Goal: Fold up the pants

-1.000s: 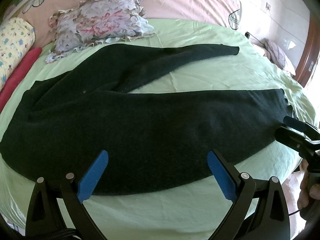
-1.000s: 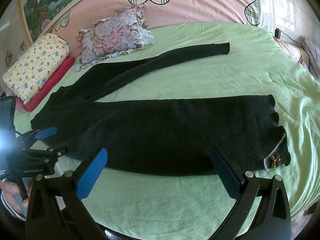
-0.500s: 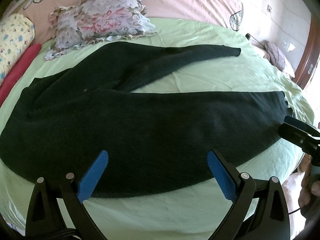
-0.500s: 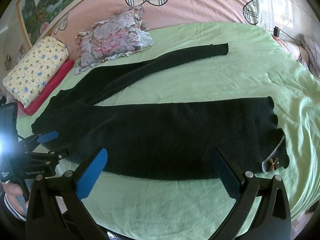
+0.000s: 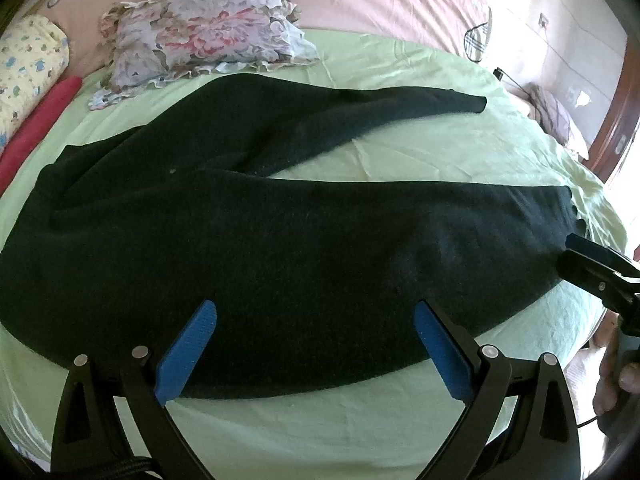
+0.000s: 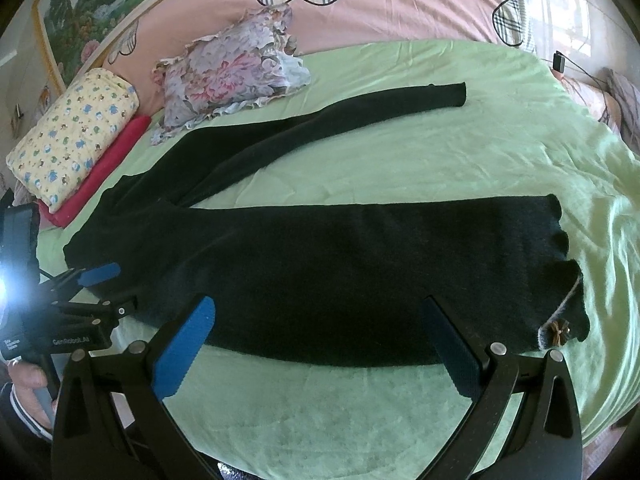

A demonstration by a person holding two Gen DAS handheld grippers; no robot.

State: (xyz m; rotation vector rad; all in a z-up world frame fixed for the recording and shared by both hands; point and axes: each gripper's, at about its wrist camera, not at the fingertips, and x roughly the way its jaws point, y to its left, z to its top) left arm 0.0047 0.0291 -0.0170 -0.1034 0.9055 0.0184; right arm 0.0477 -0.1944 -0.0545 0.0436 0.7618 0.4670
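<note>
**Mia:** Left wrist view first. Where are the pants?

**Ben:** They lie flat on the green sheet of the bed, right in front of both tools. They are black and long.

**Mia:** Which way do they run?

**Ben:** Side to side, across the tools. The waist is at the left end and the leg ends are at the right end. One leg lies close to us. The other leg slants away toward the flowery pillow.

**Mia:** Who is closer to what?

**Ben:** The left gripper is just in front of the waist end. The right gripper is just in front of the near leg, close to the hem with the little bow.

**Mia:** Are the tools holding anything?

**Ben:** No. Both have their blue fingers wide apart, with nothing between them. They sit above the near edge of the cloth.

**Mia:** So what comes next?

**Ben:** I think each one grabs its own end. Then the near leg could go up and over onto the far leg, or the far one could come back to us. No fold is made yet.
</note>
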